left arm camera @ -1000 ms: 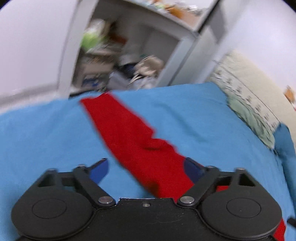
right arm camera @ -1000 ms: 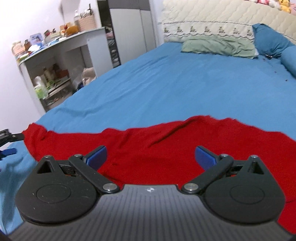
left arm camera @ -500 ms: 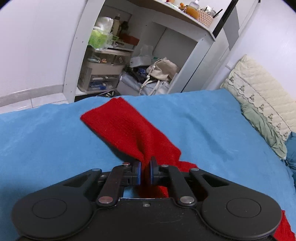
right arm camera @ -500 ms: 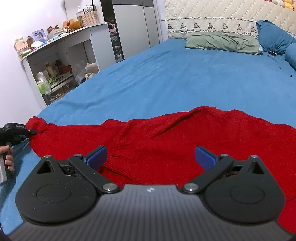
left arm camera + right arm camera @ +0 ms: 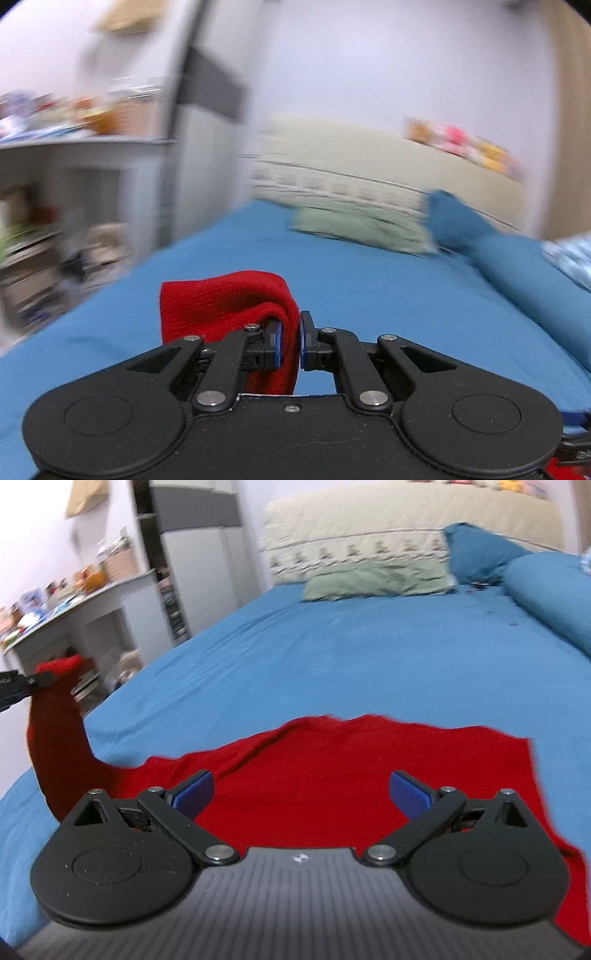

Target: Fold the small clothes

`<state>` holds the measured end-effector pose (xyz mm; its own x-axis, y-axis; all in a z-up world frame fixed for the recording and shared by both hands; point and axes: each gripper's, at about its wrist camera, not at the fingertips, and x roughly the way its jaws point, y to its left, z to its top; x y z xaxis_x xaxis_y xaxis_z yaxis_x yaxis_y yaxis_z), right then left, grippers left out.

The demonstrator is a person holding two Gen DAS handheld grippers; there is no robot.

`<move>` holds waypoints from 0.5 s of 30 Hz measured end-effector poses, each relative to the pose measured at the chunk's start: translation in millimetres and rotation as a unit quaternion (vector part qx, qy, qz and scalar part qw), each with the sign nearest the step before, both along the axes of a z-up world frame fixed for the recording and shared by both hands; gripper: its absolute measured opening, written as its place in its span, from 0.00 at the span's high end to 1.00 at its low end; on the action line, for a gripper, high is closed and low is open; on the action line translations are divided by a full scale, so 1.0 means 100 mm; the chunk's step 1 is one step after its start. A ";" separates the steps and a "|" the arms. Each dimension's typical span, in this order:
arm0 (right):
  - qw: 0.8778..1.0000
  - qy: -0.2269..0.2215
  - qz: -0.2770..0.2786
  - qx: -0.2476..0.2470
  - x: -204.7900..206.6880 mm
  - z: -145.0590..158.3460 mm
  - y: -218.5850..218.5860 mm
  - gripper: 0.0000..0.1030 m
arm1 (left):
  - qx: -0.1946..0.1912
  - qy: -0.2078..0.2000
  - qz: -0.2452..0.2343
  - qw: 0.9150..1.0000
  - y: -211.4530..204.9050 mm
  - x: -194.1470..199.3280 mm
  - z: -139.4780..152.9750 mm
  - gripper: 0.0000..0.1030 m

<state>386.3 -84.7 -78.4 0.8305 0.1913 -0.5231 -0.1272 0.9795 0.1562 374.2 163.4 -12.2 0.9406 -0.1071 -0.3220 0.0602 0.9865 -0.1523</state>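
Blue bedding covers the bed [image 5: 332,657], with a green pillow [image 5: 376,578] by the headboard. On the near part lies the red garment [image 5: 351,771], mostly flat. Its sleeve [image 5: 221,306] is raised off the bed, pinched between the clenched jaws of the left gripper [image 5: 289,341]. Over the garment's body hovers the right gripper [image 5: 301,794], jaws spread wide, holding nothing.

Red knit garment [image 5: 332,771] lies flat (sleeve end raised).
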 end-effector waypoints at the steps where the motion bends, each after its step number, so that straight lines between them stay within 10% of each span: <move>1: 1.000 -0.002 -0.008 0.002 -0.03 0.02 -0.11 0.00 | 0.008 0.001 -0.024 1.000 -0.29 0.06 -0.03 0.92; 7: 0.998 0.007 -0.055 -0.012 -0.21 0.05 -0.84 0.00 | 0.046 0.085 -0.134 0.986 -1.79 0.29 -0.83 0.91; 12: 0.997 0.038 -0.061 -0.023 -0.31 -0.16 -1.23 0.00 | 0.099 0.154 -0.156 0.971 -2.22 0.33 -1.50 0.89; 15: 0.997 0.044 -0.055 -0.019 -0.32 -0.26 -1.31 0.00 | 0.107 0.141 -0.166 0.970 -2.21 0.23 -1.46 0.57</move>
<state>354.1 -216.0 -104.2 0.7960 0.0805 -0.6000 -0.0058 0.9921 0.1254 397.3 -58.0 -158.0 0.7372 -0.2913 -0.6097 0.3649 0.9310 -0.0036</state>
